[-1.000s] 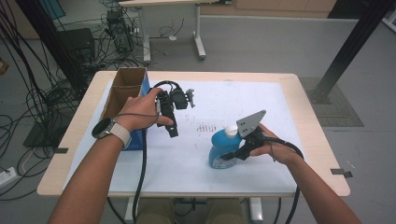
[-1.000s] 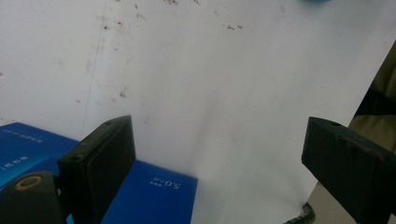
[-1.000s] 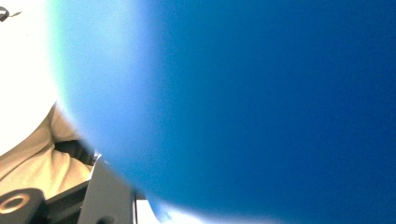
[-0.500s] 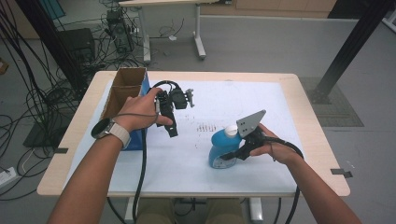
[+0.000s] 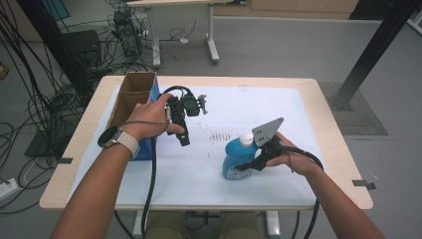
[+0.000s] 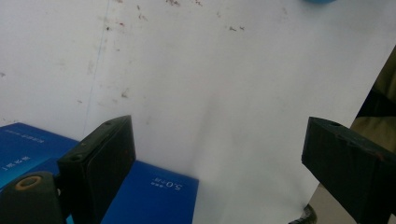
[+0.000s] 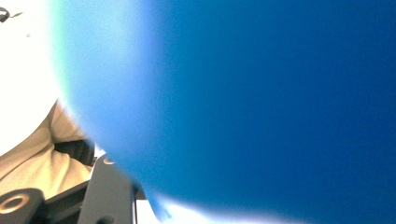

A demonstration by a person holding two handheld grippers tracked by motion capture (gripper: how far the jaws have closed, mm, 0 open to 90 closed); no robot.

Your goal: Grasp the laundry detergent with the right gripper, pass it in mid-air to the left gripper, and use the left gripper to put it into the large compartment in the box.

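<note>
Blue bottle (image 5: pixel 238 158) clamped in right tongs (image 5: pixel 247 164).

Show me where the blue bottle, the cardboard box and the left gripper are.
blue bottle (image 5: pixel 235 160): high view, its body.
cardboard box (image 5: pixel 119 110): high view, left wall.
left gripper (image 6: pixel 217 158): left gripper view, midway between its jaws.

Your bench (image 5: pixel 328 107) has a pale wood-look rim under a matt white paper sheet (image 5: pixel 249 107), speckled with marks. Bottle (image 5: pixel 236 158): smooth glossy blue plastic, white cap. Box (image 5: pixel 130 97) is plain brown cardboard with blue printed sides. Your left tool (image 6: pixel 219 172) has matt black jaws.
</note>
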